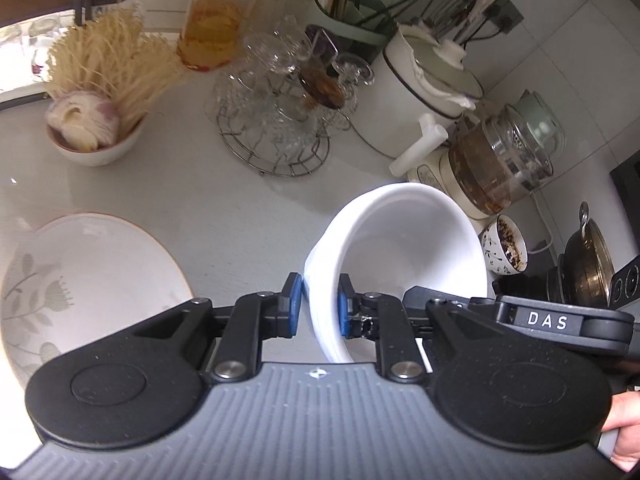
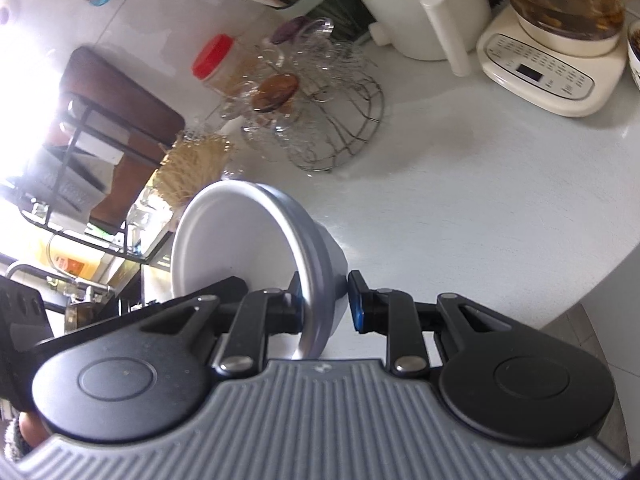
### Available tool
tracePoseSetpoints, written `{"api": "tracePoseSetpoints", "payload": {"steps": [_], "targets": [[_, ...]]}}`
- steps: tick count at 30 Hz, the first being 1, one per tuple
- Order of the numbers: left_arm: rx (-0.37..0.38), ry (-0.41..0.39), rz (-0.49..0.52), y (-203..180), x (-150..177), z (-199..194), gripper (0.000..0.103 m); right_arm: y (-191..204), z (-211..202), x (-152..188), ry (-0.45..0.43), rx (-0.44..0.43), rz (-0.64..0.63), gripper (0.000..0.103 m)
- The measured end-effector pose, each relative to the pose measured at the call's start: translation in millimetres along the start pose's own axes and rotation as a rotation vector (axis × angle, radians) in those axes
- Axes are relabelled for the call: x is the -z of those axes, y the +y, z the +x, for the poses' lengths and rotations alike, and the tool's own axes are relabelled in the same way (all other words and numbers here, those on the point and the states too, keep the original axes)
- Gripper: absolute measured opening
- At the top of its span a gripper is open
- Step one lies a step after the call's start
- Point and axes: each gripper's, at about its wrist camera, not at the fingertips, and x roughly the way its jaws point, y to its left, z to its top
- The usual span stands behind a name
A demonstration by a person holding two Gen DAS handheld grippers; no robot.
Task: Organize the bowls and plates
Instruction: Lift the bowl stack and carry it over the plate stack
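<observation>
My left gripper [image 1: 319,305] is shut on the rim of a plain white bowl [image 1: 404,256], held tilted above the counter with its opening facing right. A white plate with a grey flower pattern [image 1: 80,280] lies on the counter to the lower left. My right gripper [image 2: 325,305] is shut on the rim of the same kind of white bowl [image 2: 240,240], tilted with its opening facing left; the right pad stands slightly off the bowl's outer wall. The left gripper's body shows at the left edge of the right wrist view.
On the grey counter [image 1: 224,208] stand a small bowl of onion and dried noodles [image 1: 90,128], a wire rack of glassware [image 1: 280,120], a red-lidded jar [image 1: 216,20], a white pot [image 1: 424,92], a glass kettle on its base [image 1: 500,160], a cup [image 1: 504,250] and a chopstick holder [image 1: 348,8].
</observation>
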Motion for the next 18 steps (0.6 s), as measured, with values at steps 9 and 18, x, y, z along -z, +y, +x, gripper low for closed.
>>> {"api": "tracePoseSetpoints", "payload": {"steps": [9,18], "targets": [[-0.016,-0.048,-0.027,31.6,-1.9,-28.8,0.021,35.4,18.5,7.7,0.033,-0.028,-0.084,0.025],[-0.049,-0.064,-0.071,73.4,6.7,-48.7,0.021,69.8,44.5,19.9,0.071,-0.043,-0.105,0.025]]}}
